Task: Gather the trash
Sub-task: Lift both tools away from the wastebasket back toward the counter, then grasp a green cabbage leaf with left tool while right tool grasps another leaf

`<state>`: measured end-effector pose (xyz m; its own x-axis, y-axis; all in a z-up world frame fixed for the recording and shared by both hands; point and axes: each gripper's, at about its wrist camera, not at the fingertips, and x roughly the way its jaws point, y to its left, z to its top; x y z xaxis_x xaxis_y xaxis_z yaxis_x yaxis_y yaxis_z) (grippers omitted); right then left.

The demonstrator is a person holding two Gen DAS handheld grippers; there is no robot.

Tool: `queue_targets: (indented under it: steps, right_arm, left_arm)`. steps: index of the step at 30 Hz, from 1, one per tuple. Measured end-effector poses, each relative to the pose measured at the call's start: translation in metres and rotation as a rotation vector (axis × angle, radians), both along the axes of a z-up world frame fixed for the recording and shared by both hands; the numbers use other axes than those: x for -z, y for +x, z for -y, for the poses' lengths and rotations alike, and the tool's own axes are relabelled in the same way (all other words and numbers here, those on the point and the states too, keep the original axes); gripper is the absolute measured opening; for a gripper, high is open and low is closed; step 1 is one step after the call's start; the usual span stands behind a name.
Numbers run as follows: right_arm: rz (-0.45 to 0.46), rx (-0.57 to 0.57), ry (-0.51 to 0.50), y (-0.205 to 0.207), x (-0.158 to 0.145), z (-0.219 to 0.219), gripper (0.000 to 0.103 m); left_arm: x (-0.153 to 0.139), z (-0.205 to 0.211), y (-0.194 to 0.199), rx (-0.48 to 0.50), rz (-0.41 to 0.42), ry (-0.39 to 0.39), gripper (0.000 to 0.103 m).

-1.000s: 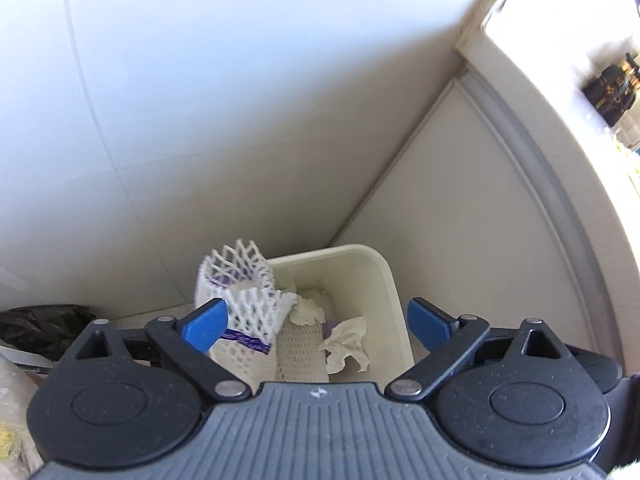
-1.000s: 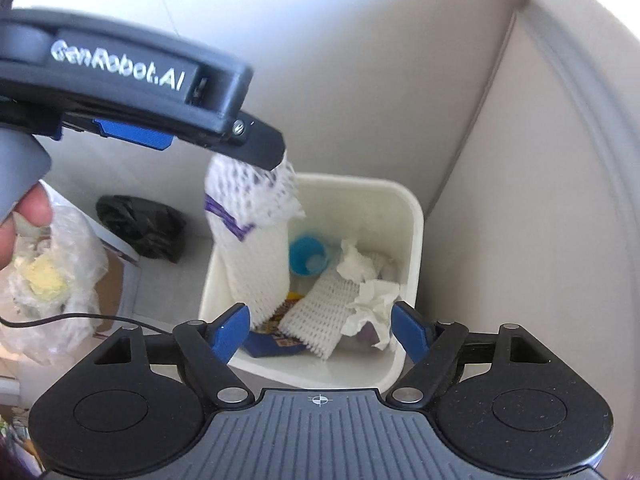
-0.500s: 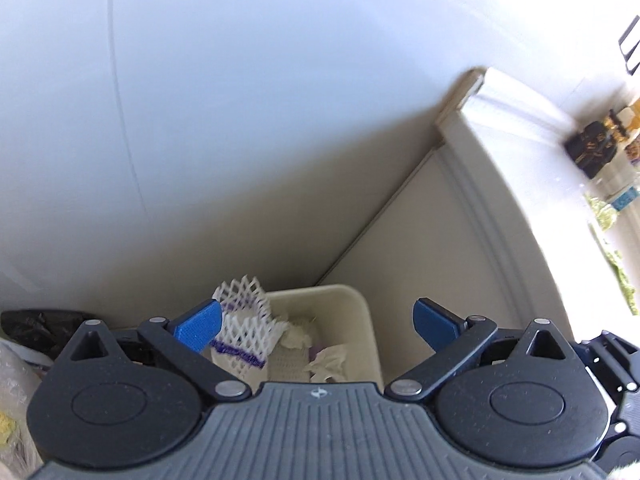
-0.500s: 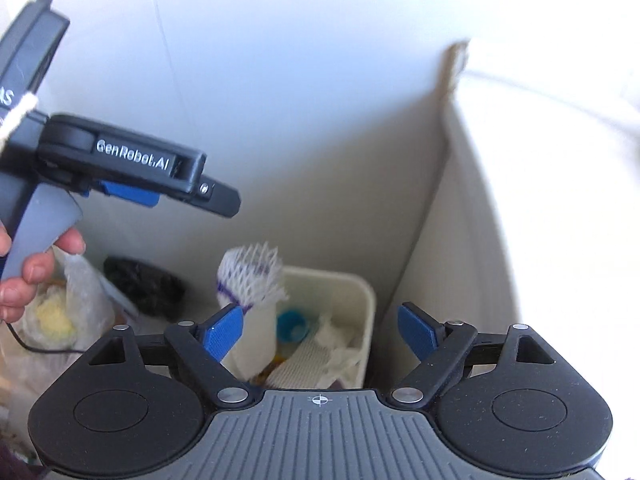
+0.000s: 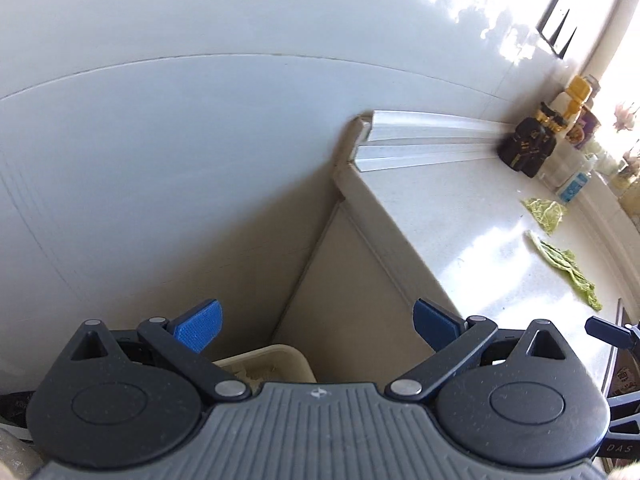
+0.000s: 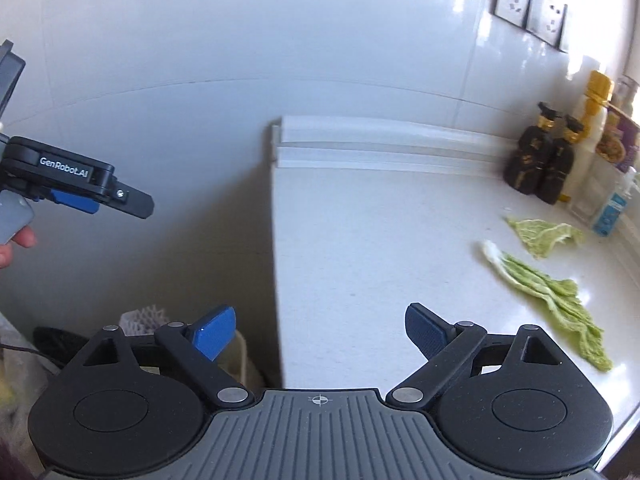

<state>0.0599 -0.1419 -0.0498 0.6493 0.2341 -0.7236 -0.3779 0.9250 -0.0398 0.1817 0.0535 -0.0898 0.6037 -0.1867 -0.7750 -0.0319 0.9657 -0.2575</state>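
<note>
holding nothing: left gripper (image 5: 316,322) has its blue pads spread wide, bare air between them, no contact with any object. beyond it the pale wall and the cabinet side meet in a corner. just under its left pad the far rim of the cream trash bin (image 5: 276,352) shows, mostly hidden by the gripper body; contents not readable from this view.

right gripper (image 6: 320,330) likewise spread wide and unloaded, touching nothing. it sits over the left edge of the white counter (image 6: 360,240), with the drop beside the cabinet to its left. through the gap by its left pad a bit of white foam netting (image 6: 144,316) pokes up above the bin; the bin wall itself is a pale sliver beside the pad. a black bag (image 6: 52,340) lies low at the far left.

trash on the counter: two green cabbage leaves, a long leaf (image 6: 548,300) ahead-right of the right gripper and a smaller leaf (image 6: 540,234) just behind it. the two are close but apart.

further back against the wall: two dark bottles (image 6: 540,168), a white bottle with yellow cap (image 6: 592,120), a small blue-labelled bottle (image 6: 612,208). wall sockets (image 6: 528,4) above. open counter lies between the right gripper and the leaves.
</note>
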Motion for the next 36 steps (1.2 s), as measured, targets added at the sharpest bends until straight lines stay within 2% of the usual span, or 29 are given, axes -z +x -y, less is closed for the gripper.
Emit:
queue_targets:
  steps: [11,18,24,36]
  right_arm:
    - [0.022,0.246,-0.045,0.001,0.005,0.106,0.094]
    - [0.0,0.35,-0.045,0.014,0.017,0.158,0.094]
    - [-0.027,0.376,-0.029,0.044,0.033,0.189,0.095]
    - [-0.062,0.356,-0.003,0.08,0.056,0.214,0.095]
  left_arm:
    - [-0.012,0.083,0.051,0.173,0.013,0.0,0.102]
    - [-0.012,0.147,0.081,0.318,0.043,0.026,0.102]
    - [0.005,0.209,0.117,0.491,0.098,0.096,0.102]
    - [0.034,0.296,0.183,0.665,0.116,0.157,0.102]
